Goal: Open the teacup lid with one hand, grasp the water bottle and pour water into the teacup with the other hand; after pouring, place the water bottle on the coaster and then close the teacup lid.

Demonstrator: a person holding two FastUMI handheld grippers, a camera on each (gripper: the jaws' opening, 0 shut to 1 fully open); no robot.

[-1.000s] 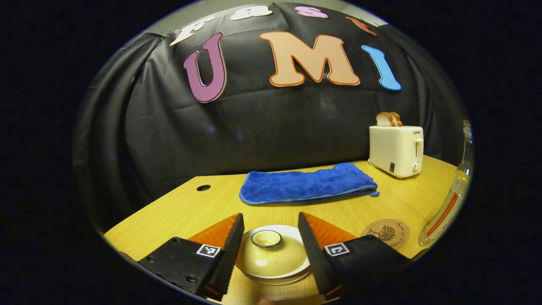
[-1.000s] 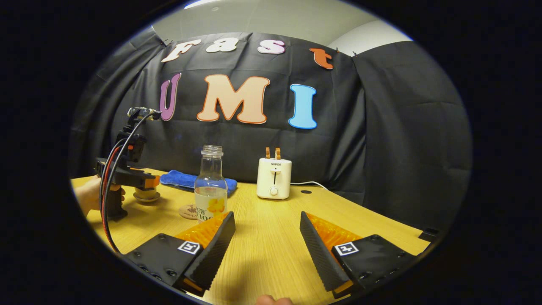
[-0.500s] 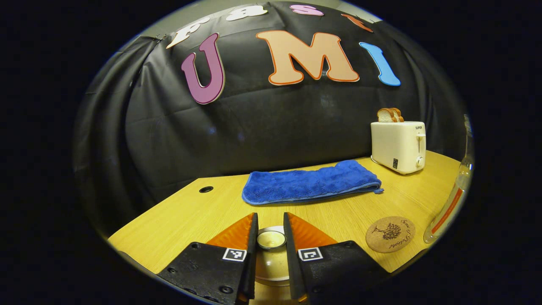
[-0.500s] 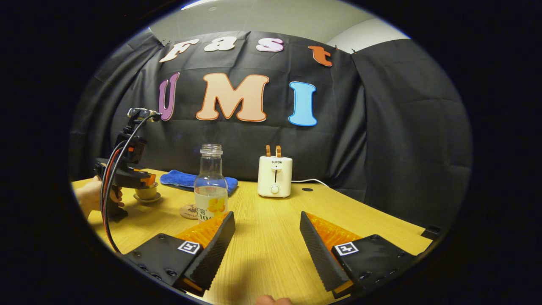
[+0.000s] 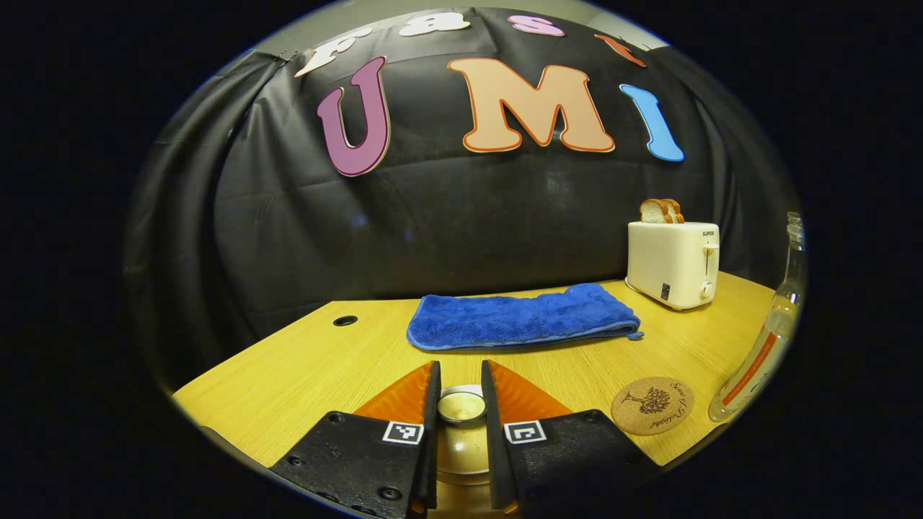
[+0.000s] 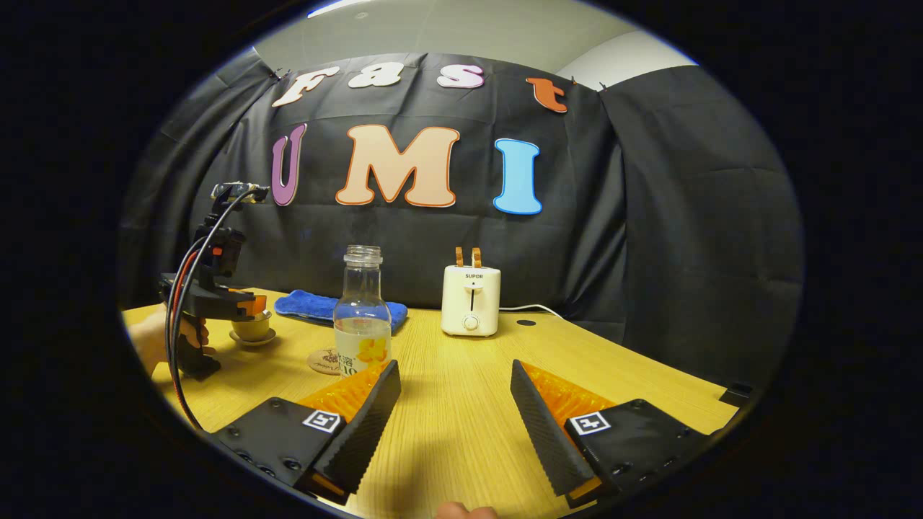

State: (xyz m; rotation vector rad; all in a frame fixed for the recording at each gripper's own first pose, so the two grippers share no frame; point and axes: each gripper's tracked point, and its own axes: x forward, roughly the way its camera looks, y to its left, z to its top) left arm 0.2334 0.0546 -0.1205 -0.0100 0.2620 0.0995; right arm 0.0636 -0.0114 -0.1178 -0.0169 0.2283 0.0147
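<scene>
Both fingers of our left gripper pinch the teacup lid knob near the table front edge, while our right gripper gapes over bare wood beside the water bottle.

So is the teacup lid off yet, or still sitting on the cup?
Still on. The lid sits flat over the teacup, with the left tool closed on its knob.
</scene>
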